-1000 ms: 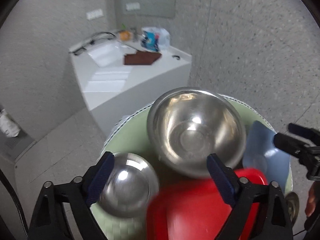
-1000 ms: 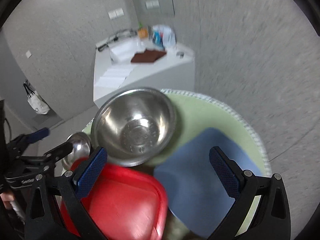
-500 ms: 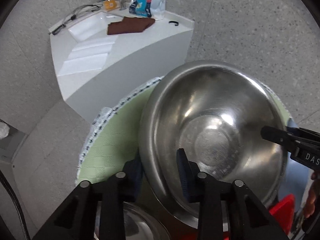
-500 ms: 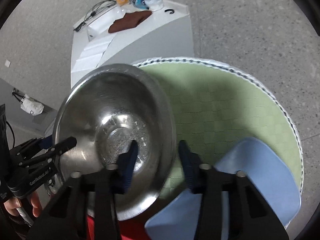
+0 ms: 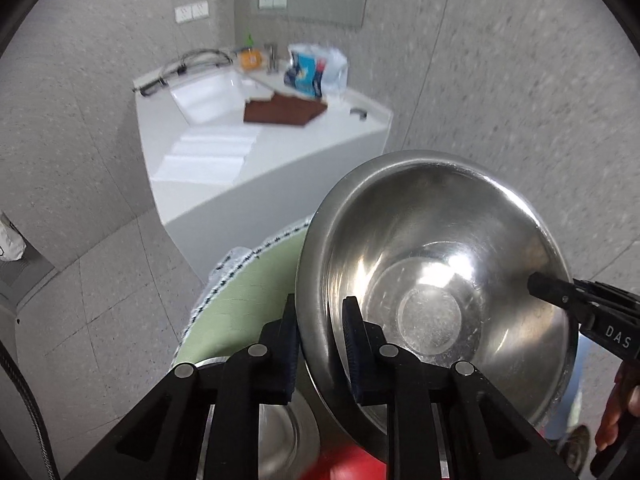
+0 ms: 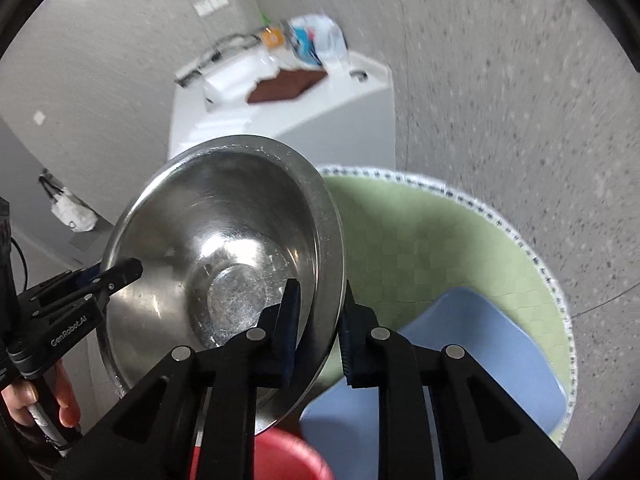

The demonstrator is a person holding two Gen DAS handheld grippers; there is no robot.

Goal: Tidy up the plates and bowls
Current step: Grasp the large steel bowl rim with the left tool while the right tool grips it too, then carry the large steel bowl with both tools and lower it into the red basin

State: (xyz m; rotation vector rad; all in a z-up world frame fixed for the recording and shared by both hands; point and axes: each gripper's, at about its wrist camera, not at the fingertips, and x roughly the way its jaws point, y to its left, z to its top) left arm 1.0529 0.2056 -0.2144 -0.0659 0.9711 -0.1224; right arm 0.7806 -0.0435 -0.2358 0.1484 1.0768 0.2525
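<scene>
Above the round green mat (image 5: 256,276), seen from the left wrist camera, the large steel bowl (image 5: 436,280) hangs tilted, its hollow facing the lens. Left gripper (image 5: 320,320) pinches the bowl's near-left rim: one blue-padded finger outside the wall, the other inside, both pressed against the metal. At the bowl's right edge the right gripper (image 5: 536,280) reaches in, its dark tip over the rim. Below the bowl, partly hidden by the gripper body, sits a smaller steel bowl (image 5: 280,440), and beside it a blurred red plate (image 5: 352,464). A strip of blue plate (image 5: 576,392) shows past the bowl's lower right. Beyond the bowl, well apart, stands a white counter (image 5: 240,160) carrying a brown cloth (image 5: 284,112) and a plastic bag (image 5: 316,70) — all motion-blurred.

From the right wrist camera, the same steel bowl (image 6: 224,264) fills the left of centre, tilted. Right gripper (image 6: 318,312) clamps the bowl's right rim, one finger inside and one outside, closed tight on the wall. Left gripper (image 6: 120,272) holds the opposite rim, with the person's hand (image 6: 44,396) under it. To the right of the bowl lies the green mat (image 6: 432,240); the blue plate (image 6: 480,352) rests on it, just beside the bowl's lower edge. The red plate (image 6: 288,456) peeks out beneath the bowl — edge only.
</scene>
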